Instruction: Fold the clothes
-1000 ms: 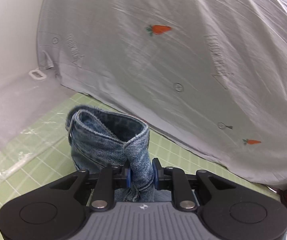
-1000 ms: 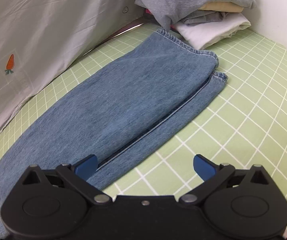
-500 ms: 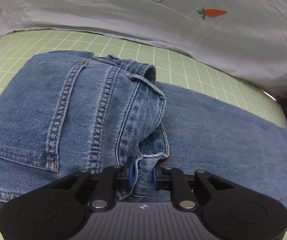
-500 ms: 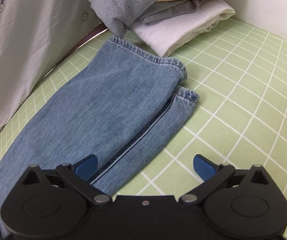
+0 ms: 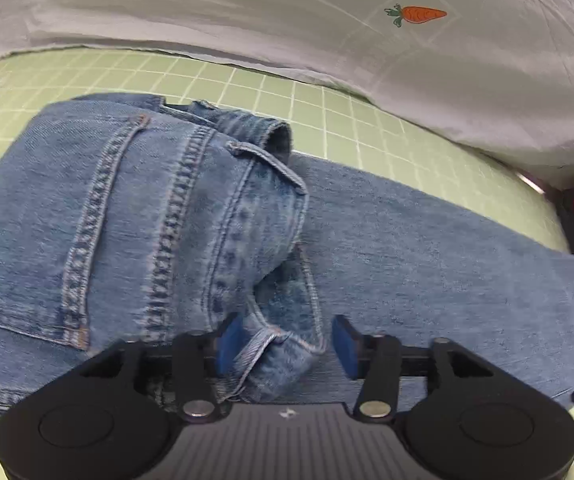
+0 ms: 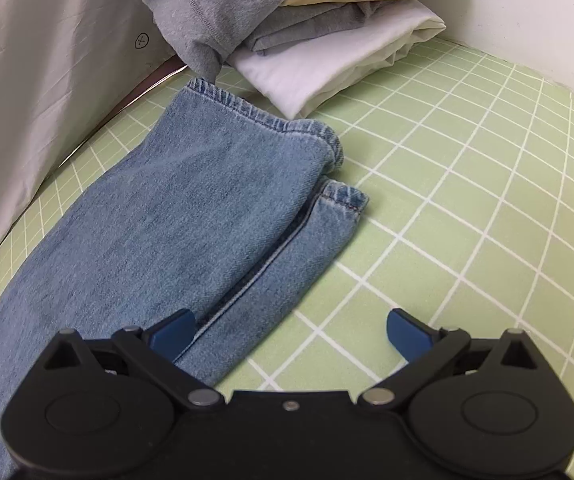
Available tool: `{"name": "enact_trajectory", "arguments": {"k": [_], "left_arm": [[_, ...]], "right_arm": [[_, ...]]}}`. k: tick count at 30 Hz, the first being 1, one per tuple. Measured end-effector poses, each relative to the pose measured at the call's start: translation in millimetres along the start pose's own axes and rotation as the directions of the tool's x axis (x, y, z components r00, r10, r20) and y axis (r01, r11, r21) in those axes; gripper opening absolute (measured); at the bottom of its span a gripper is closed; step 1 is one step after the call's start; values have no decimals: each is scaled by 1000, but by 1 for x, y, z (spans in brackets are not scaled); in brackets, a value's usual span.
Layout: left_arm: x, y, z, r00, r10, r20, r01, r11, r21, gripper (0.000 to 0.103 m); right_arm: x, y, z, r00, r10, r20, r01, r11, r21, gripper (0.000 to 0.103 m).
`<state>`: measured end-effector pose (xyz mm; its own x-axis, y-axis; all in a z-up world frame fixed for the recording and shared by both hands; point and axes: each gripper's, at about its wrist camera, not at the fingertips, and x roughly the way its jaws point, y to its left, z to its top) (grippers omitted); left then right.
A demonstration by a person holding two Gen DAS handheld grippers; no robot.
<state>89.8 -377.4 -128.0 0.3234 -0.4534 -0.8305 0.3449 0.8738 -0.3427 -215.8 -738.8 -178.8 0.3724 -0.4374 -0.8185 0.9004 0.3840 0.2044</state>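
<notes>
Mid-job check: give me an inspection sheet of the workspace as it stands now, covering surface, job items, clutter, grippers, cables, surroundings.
Surface: green grid mat, flat.
Job's things: jeans, waist end folded over the legs; leg hems lie near the pile.
Clutter: stack of folded clothes at the mat's far corner.
Grippers: left gripper open, jaws either side of a waistband fold; right gripper open over the leg edge.
Cables: nothing seen.
Surroundings: grey carrot-print sheet along the mat; white wall.
</notes>
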Motion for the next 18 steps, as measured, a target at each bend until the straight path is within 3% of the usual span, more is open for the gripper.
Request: {"name": "enact_trajectory", "arguments": {"k": [6,10,15,18], "left_arm": [[-16,-8,5,1000,-23,-5,23,1000,-6,82],[-51,1,14,995,-35,91,34,999,16,89],[-76,28,38,972,105,210,-107,994,-3,96],[-65,45,46,951,253,176,-253,967,-20,97]], "right_arm": [[-6,-3,-4,1000,12,-3,-12,1000,8,103],[-6,-3,3,999,33,7,-33,999,2,103],[2,0,22,998,35,49,-35,999,10,103],[15,2,34,998,1,57,-2,1000,9,103]]}}
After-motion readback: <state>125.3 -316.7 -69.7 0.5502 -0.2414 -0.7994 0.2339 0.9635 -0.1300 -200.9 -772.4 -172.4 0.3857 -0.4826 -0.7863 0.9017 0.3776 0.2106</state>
